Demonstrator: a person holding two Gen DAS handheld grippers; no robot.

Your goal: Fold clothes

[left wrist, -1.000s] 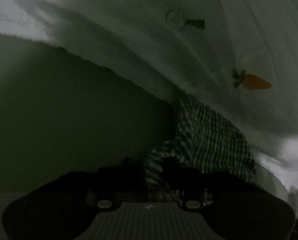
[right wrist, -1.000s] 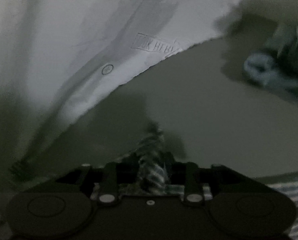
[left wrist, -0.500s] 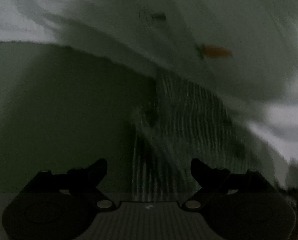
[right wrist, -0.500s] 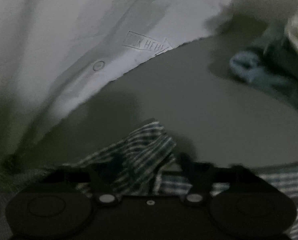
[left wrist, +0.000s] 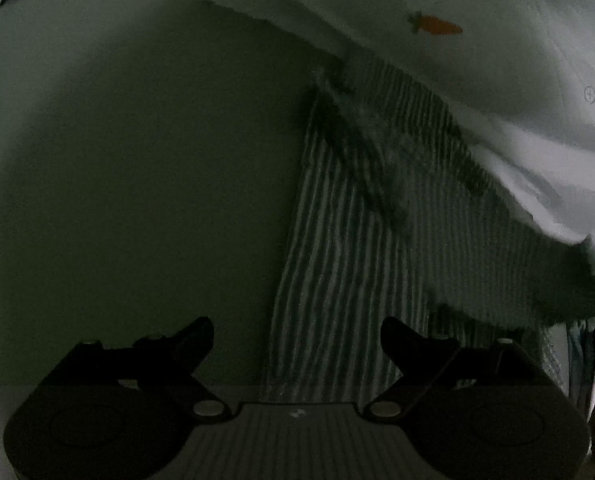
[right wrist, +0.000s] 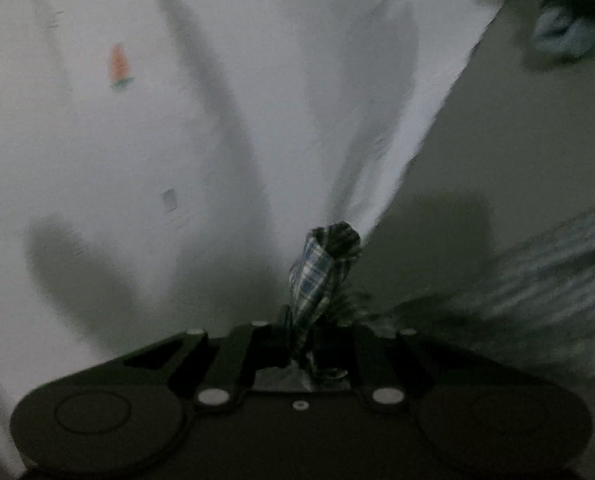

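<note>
A plaid, striped garment [left wrist: 357, 220] lies spread on a dark surface [left wrist: 137, 160], its far edge tucked under a white sheet [left wrist: 497, 80]. My left gripper [left wrist: 297, 328] hovers open above the garment's near edge, and its fingers do not touch the cloth. In the right wrist view, my right gripper [right wrist: 309, 344] is closing its jaws on a bunched corner of the plaid garment [right wrist: 321, 264], which sticks up between them. More of the striped cloth [right wrist: 557, 264] trails off to the right.
The white sheet [right wrist: 177, 120] carries small prints, among them an orange carrot [left wrist: 435, 26]. A crumpled blue-grey cloth [right wrist: 569, 32] lies at the far right on the dark surface [right wrist: 517, 140]. The lighting is very dim.
My left gripper opened, let go of the plaid cloth and drew back, so more of the garment shows. My right gripper tightened on a corner of the cloth and swung toward the white sheet.
</note>
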